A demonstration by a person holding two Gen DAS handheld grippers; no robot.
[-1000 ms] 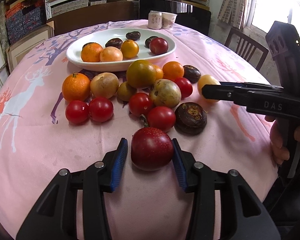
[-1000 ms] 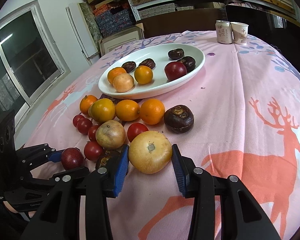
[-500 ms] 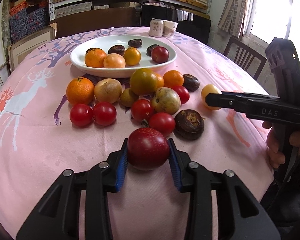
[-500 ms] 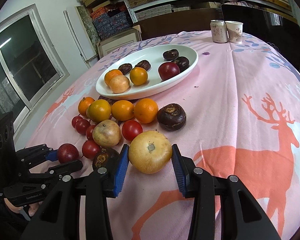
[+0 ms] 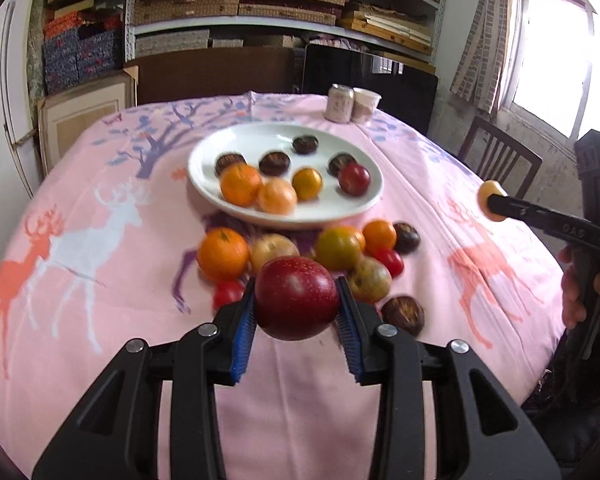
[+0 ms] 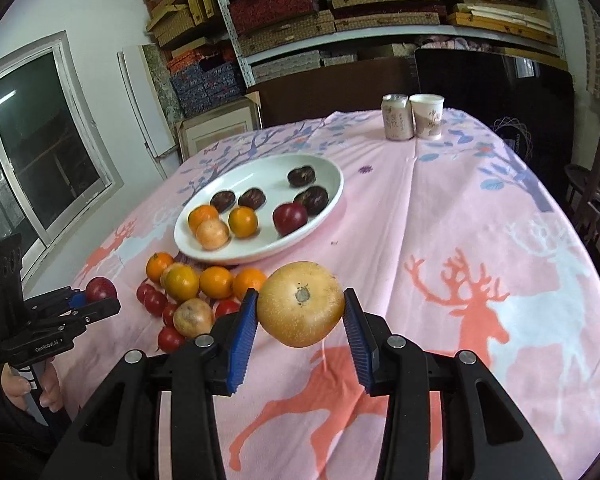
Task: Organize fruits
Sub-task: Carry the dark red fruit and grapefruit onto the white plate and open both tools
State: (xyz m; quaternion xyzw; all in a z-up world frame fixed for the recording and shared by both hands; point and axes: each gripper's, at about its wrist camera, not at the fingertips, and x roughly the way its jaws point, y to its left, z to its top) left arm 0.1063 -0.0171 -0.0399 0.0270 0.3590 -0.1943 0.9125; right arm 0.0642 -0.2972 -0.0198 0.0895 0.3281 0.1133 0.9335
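My left gripper (image 5: 296,312) is shut on a dark red plum (image 5: 297,298) and holds it above the table, in front of a pile of loose fruit (image 5: 336,250). My right gripper (image 6: 300,318) is shut on a yellow-brown pear (image 6: 300,304), also held in the air. A white oval plate (image 5: 364,204) behind the pile holds oranges, dark chestnut-like fruits and a red plum (image 5: 354,179). The plate also shows in the right wrist view (image 6: 332,196). The right gripper with its pear shows at the right of the left wrist view (image 5: 496,202).
A pink deer-print cloth (image 6: 460,240) covers the round table. A can (image 6: 397,117) and a paper cup (image 6: 428,116) stand at the far edge. A wooden chair (image 5: 500,160) is at the right. Shelves with boxes line the back wall.
Both grippers have risen from the table, lifting the plum and the pear clear of the cloth. Both views now look down on the plate from higher up.
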